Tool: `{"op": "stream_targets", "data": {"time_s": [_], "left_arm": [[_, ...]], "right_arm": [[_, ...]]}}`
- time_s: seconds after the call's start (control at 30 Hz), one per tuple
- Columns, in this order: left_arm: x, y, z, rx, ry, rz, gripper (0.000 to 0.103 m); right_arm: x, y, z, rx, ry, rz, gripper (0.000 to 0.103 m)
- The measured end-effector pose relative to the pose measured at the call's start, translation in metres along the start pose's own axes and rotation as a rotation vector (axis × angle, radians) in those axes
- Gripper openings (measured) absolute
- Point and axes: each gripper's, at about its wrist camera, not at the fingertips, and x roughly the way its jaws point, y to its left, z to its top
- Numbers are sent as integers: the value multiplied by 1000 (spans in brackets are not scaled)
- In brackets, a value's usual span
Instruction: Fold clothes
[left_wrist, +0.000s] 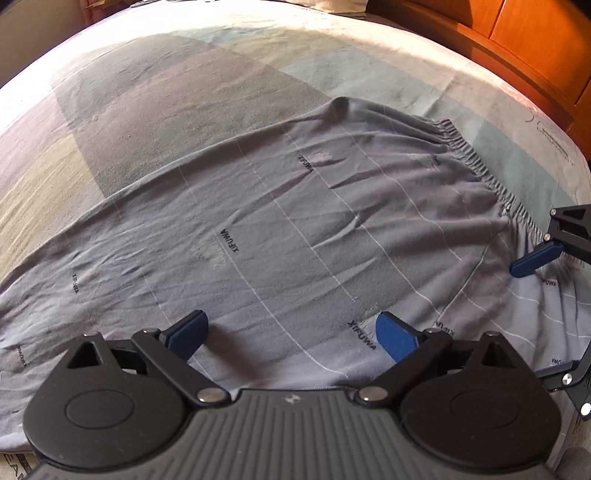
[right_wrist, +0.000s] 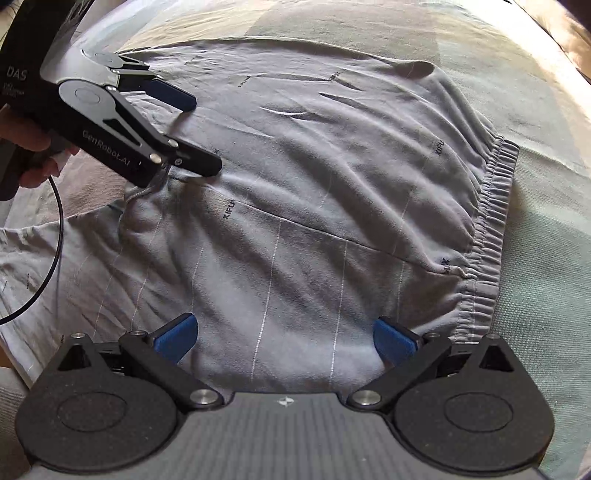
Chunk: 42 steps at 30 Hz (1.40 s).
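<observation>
We saw a pair of grey trousers (left_wrist: 280, 236) lying spread on a bed (left_wrist: 155, 92) covered by a sheet of pale colour blocks, the cloth marked with thin white lines and small dark lettering. In the left wrist view the left claw (left_wrist: 291, 334) stood with its 2 blue-padded fingers (left_wrist: 186, 332) wide apart over the near edge of the trousers, nothing between them. The gathered elastic waistband (left_wrist: 476, 155) ran along the right side of the garment, and beyond it a strip of sheet lay bare before the wooden furniture (left_wrist: 517, 40) at the upper right. To the left and beyond the far edge of the trousers the sheet lay bare and flat, with broad open room. The right claw (left_wrist: 532, 264) showed at the right border of that view, one blue finger over the cloth near the waistband. In the right wrist view the right claw (right_wrist: 286, 338) was likewise spread wide above the fabric, holding nothing, with the waistband (right_wrist: 487, 236) just to its right and bare sheet beyond that edge. There the left claw (right_wrist: 205, 134) appeared at the upper left, held by a hand (right_wrist: 26, 147), its fingers apart and its lower finger over a bunched ridge of cloth; we could not tell whether it touched. A thin black cable (right_wrist: 55, 236) looped beneath that hand. The trousers were wrinkled across the middle, with a seam running slantwise.
</observation>
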Motion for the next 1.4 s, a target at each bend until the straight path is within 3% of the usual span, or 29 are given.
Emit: {"op": "stream_targets", "data": {"time_s": [0.07, 0.17, 0.37, 0.6, 0.83, 0.97, 1.17, 1.4], "left_arm": [[-2, 2, 2, 9, -3, -13, 98], [10, 5, 0, 25, 76, 3, 98], [-4, 3, 8, 23, 29, 6, 97], [-1, -13, 18, 169, 13, 26, 97], [4, -21, 16, 237, 30, -27, 97], [8, -23, 14, 229, 37, -66, 97], [10, -24, 13, 213, 50, -83, 97], [11, -20, 22, 215, 31, -87, 97]], "right_arm": [[2, 1, 3, 2, 10, -1, 103], [-1, -4, 10, 39, 28, 25, 103], [-17, -34, 26, 114, -2, 89, 103], [-26, -86, 64, 189, -78, 89, 103], [-28, -132, 103, 163, -152, 139, 103], [-9, -158, 123, 125, -97, 251, 103], [22, -205, 148, 230, 19, 505, 103], [45, -215, 165, 244, 148, 686, 103]]}}
